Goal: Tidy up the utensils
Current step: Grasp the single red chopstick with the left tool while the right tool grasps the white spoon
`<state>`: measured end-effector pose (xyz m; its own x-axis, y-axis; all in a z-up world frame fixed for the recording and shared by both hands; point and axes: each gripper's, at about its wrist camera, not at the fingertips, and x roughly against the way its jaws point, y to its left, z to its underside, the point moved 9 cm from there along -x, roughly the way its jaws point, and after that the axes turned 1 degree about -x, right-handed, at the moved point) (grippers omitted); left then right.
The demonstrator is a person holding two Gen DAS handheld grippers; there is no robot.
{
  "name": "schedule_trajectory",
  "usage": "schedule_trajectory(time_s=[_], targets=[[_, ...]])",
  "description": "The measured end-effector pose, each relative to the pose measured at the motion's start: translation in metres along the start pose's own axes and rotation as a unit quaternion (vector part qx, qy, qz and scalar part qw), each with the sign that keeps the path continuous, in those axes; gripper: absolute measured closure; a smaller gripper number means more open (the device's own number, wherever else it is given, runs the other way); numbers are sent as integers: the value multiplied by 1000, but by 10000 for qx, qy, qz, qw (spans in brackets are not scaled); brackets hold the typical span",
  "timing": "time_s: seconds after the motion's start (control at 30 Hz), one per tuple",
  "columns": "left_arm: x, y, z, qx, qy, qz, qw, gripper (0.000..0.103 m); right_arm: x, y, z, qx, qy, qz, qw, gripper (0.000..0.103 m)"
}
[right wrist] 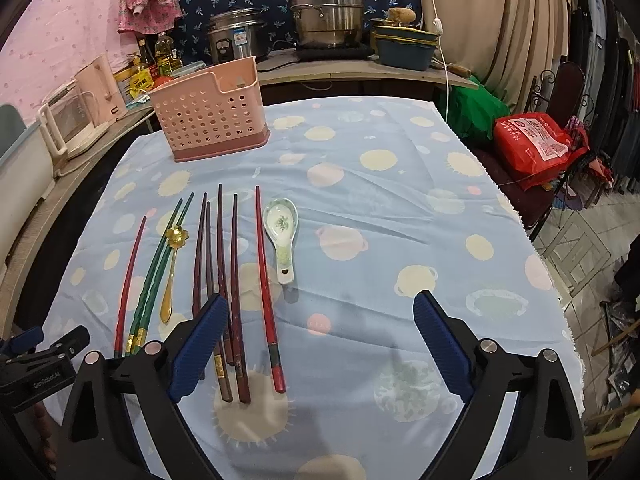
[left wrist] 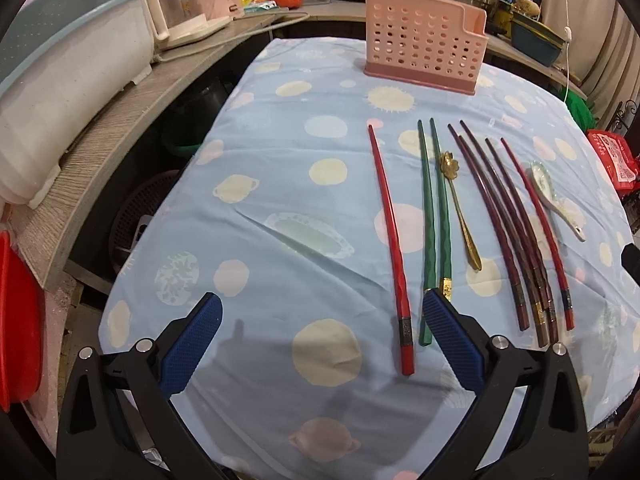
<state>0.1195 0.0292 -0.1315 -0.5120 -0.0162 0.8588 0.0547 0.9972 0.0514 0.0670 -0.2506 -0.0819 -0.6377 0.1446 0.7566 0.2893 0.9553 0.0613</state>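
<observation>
On the blue spotted tablecloth (left wrist: pixel 280 184) the utensils lie in a row: a lone red chopstick (left wrist: pixel 390 240), two green chopsticks (left wrist: pixel 429 216), a gold flower spoon (left wrist: pixel 460 208), several dark brown chopsticks (left wrist: pixel 504 232), another red chopstick (left wrist: pixel 540 232) and a white ceramic spoon (left wrist: pixel 556 200). A pink perforated holder (left wrist: pixel 424 52) stands at the table's far end. My left gripper (left wrist: pixel 320 300) is open above the near edge, the lone red chopstick's end between its fingers, untouched. My right gripper (right wrist: pixel 320 300) is open over the red chopstick (right wrist: pixel 266 288), below the ceramic spoon (right wrist: pixel 282 232).
A counter runs along the left and back with a white dish rack (left wrist: pixel 72 92), a kettle (right wrist: pixel 100 84), a rice cooker (right wrist: pixel 236 36) and a steel steamer pot (right wrist: pixel 328 8). A red bag (right wrist: pixel 536 140) sits on a chair at the right.
</observation>
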Motion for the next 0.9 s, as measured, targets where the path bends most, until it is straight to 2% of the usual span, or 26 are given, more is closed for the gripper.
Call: schedule_trajectory(time_s=[0.13,0.4,0.6,0.8,0.9], targets=[[-15,-10,0,-146,92,51,9998,8,-10,-1,0,-39,101,-6,9999,13],[-40,-16,13,-215,475,294,9982,24,-26,-2,-3,-85,233,-1,9997,14],[-37,-21,23,-335,492,433,9973,32,-31,1,-3,-81,297,-13,9995,19],[-30,-25,30,-423,466,634,9960,50,-33,6,1,-20,376,-57,9993,27],[-26,-25,32,-430,469,729,9953,63,-35,7,1,-9,389,-75,9992,32]])
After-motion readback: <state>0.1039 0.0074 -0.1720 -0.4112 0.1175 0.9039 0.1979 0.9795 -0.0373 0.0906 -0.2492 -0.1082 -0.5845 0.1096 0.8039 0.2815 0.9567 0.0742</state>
